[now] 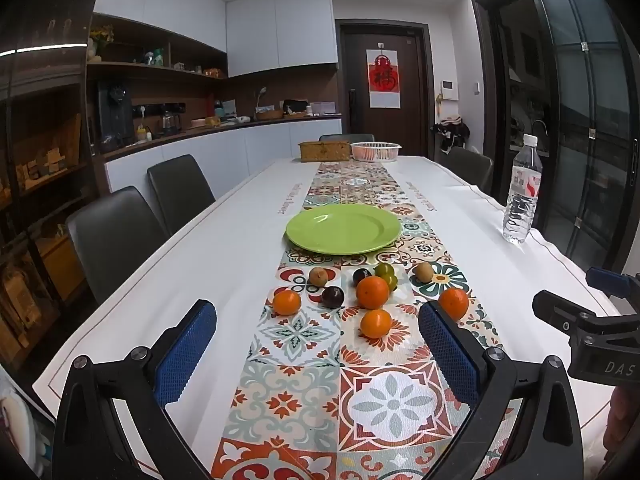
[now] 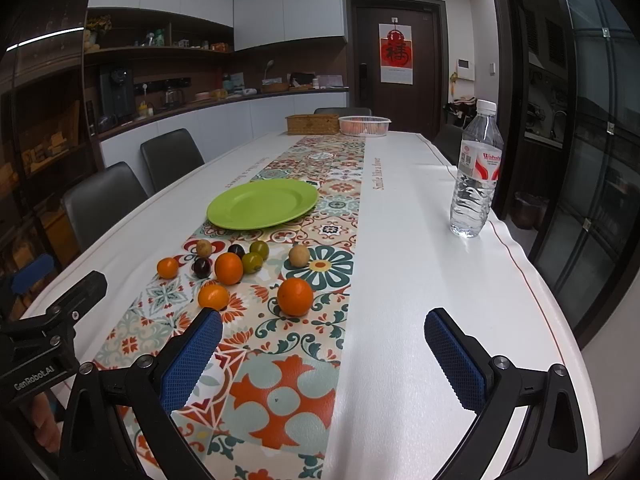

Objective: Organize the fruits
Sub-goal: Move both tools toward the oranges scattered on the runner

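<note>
The left gripper (image 1: 318, 320) fills the bottom of its own view, its two blue pads (image 1: 185, 354) spread wide with only the patterned table runner (image 1: 394, 400) showing between them. Just beyond the fingertips lies an orange (image 1: 375, 323), inside the line of the gap but clear of both pads. Another orange (image 1: 453, 303) sits just past the right-hand pad's tip, partly hidden by it, and a third orange (image 1: 286, 302) lies ahead, nearer the left-hand pad. Farther ahead, in a loose cluster, are the largest orange (image 1: 372, 292), two dark plums (image 1: 333, 297), two green fruits (image 1: 384, 270) and two small brown fruits (image 1: 318, 277). Beyond the cluster, straight ahead, stands an empty green plate (image 1: 343, 229). A water bottle (image 1: 522, 191) stands well off to the right near the table's edge. At the far end of the table are a woven box (image 1: 325, 151) and a white basket (image 1: 376, 151).

The right gripper (image 2: 323, 322) is likewise spread wide and holds nothing; white tablecloth (image 2: 400, 280) and runner lie between its pads. One orange (image 2: 213, 296) sits just past its left-hand pad's tip, another (image 2: 295, 297) ahead within the gap, not touched. The plate (image 2: 262, 203) lies ahead and to its left, the bottle (image 2: 476, 178) ahead to its right. Each gripper shows at the edge of the other's view.
</note>
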